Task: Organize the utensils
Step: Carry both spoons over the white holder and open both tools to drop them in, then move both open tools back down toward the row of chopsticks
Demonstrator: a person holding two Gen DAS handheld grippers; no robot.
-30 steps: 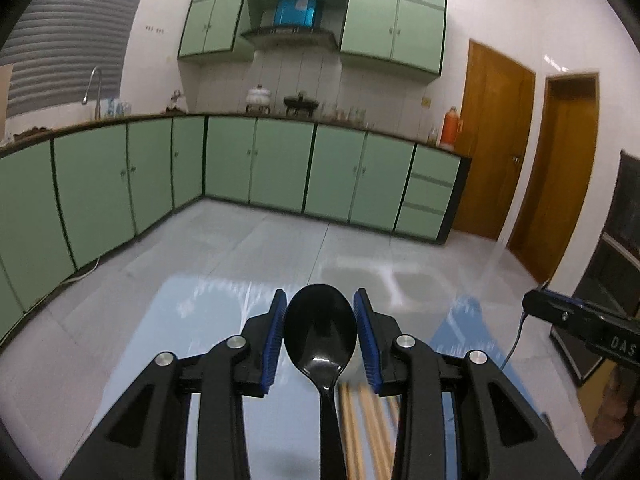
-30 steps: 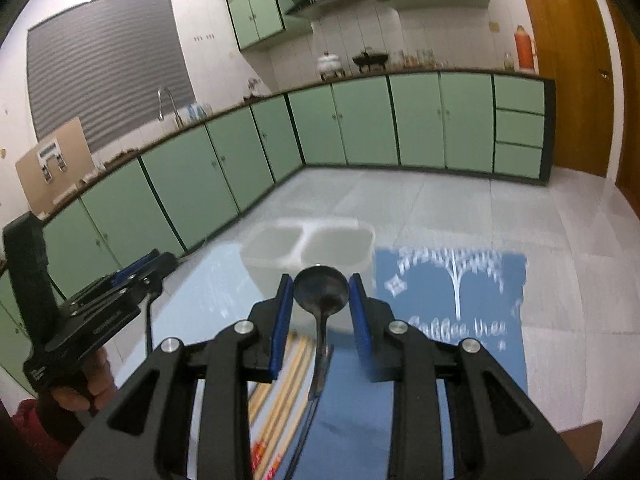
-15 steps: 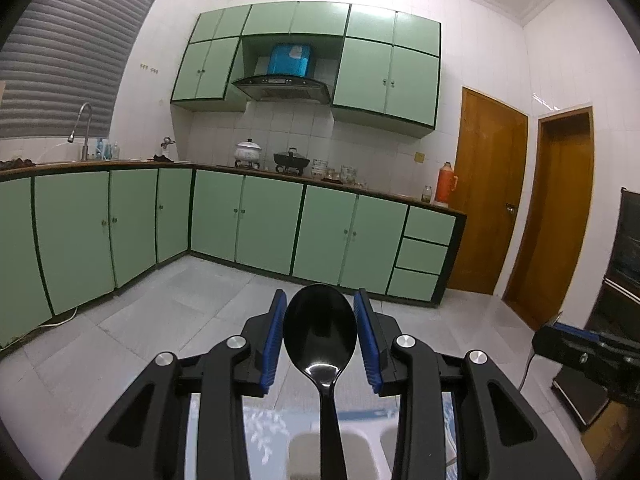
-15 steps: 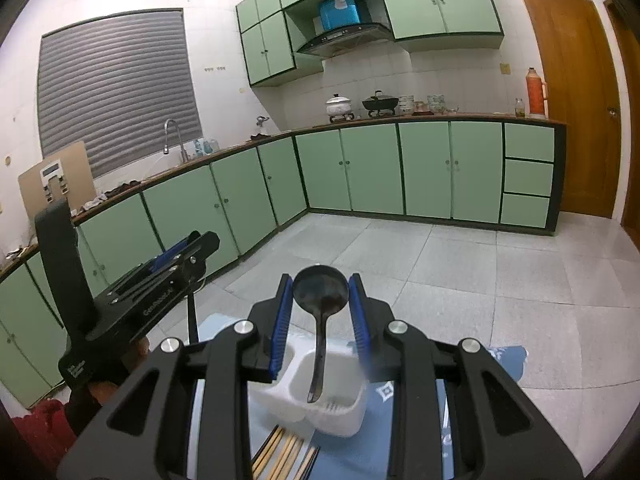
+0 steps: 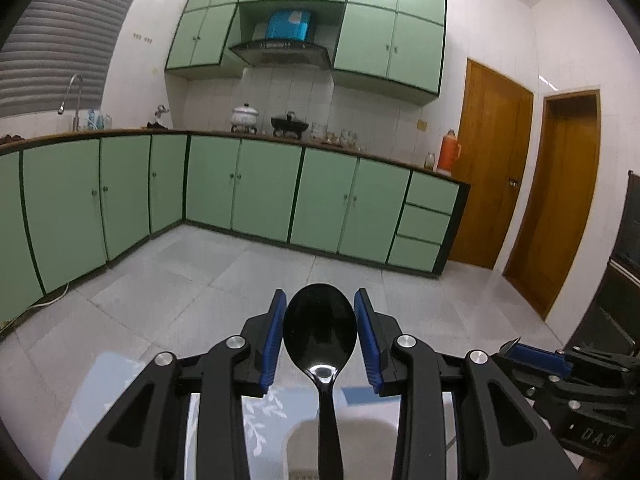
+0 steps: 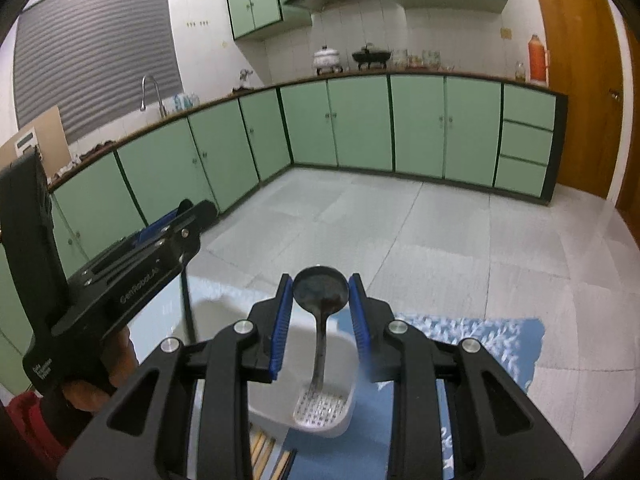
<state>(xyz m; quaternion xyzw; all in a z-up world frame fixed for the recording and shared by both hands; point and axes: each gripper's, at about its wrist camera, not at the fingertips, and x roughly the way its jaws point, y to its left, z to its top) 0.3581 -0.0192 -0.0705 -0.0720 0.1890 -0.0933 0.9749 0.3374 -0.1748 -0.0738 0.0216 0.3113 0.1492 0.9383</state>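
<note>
Green cabinets (image 5: 260, 192) line two walls of a kitchen with a pale tiled floor; wooden doors (image 5: 492, 160) stand at the right. Nearer the cameras, a glossy counter (image 5: 120, 384) carries a blue patterned mat (image 6: 472, 340).

Left gripper (image 5: 320, 336): jaws narrow, blue pads flanking the bowl of a black spoon (image 5: 320, 332). The spoon's bowl stands up between the fingers and its handle runs down toward the camera. Whether the pads press on the bowl's edges cannot be told; slim gaps seem to show on both sides. Below the handle lies the pale rim of a white utensil holder (image 5: 360, 432).

Right gripper (image 6: 320, 312): jaws narrow, pads close on either side of a dark ladle-like spoon (image 6: 320, 292) with a round bowl. Its handle hangs down from between the fingers, with its lower end in or just over the near compartment of the white utensil holder (image 6: 320, 412), the one with a perforated floor. Contact with that floor cannot be told.

Holder rests on the blue mat. Wooden chopsticks (image 6: 264, 452) lie just beside it, at the near-left, partly hidden by the gripper body.

The left gripper (image 6: 172, 224) shows in the right wrist view, held by a hand (image 6: 100, 380) with a red sleeve (image 6: 28, 420) beneath.
</note>
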